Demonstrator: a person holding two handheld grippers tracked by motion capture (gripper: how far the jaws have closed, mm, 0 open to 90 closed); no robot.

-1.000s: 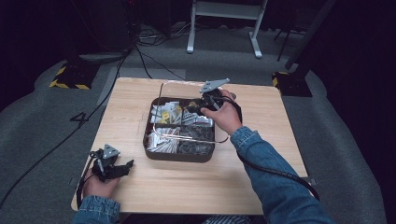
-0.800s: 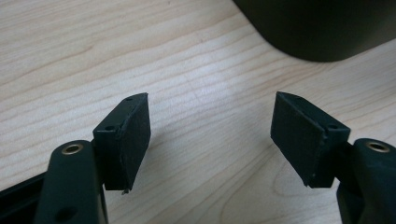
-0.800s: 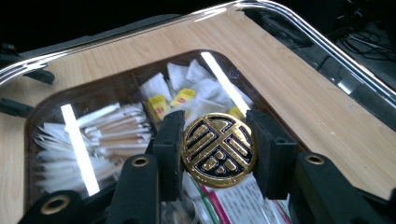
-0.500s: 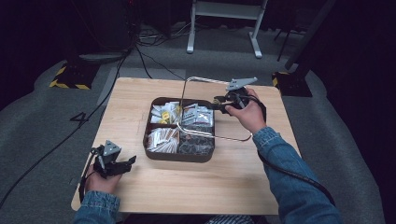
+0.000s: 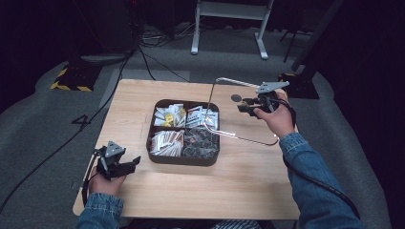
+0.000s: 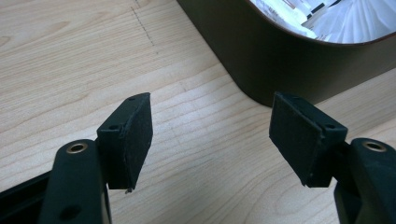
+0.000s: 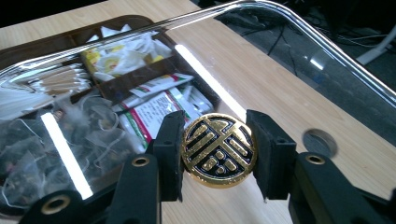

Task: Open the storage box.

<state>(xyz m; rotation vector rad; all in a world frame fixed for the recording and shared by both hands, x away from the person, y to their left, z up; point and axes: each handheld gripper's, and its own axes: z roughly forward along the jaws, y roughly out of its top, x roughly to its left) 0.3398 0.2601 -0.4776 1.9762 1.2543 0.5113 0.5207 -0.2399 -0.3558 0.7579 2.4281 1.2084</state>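
1. I am holding my right claw [image 5: 246,106] at the right of centre in the high view, above the pale wooden surface [image 5: 248,186], with my hand [image 5: 276,114] wrapped around its body.
2. In the right gripper view, that claw [image 7: 217,151] is clamping its two black pads onto the round gold-and-black knob [image 7: 218,150] of a clear glass lid with rounded corners [image 7: 299,37]; the knob is sitting between the pads at lower centre of the frame.
3. The lid [image 5: 224,112] is tilting up in the high view, its upper edge rising toward the top centre and its lower edge lying near the surface, just right of the tray.
4. The dark brown square tray with four compartments [image 5: 157,157] is sitting in the middle of the high view, uncovered on its left part.
5. Its compartments are holding yellow-and-white packets [image 5: 168,114] at upper left, red-and-white printed sachets [image 5: 197,115] at upper right, tan-and-white stick packets [image 5: 165,141] at lower left and dark tea bags in clear wrap [image 5: 200,142] at lower right.
6. I am resting my left claw [image 5: 133,162] at the lower left of the high view, on the surface and apart from the tray.
7. In the left gripper view, this claw [image 6: 210,135] is standing wide with nothing between its pads, and the tray's dark wall [image 6: 261,60] is curving across the upper right of the frame.
8. A small grey round mark [image 7: 320,143] is showing on the surface at the right of the right gripper view.
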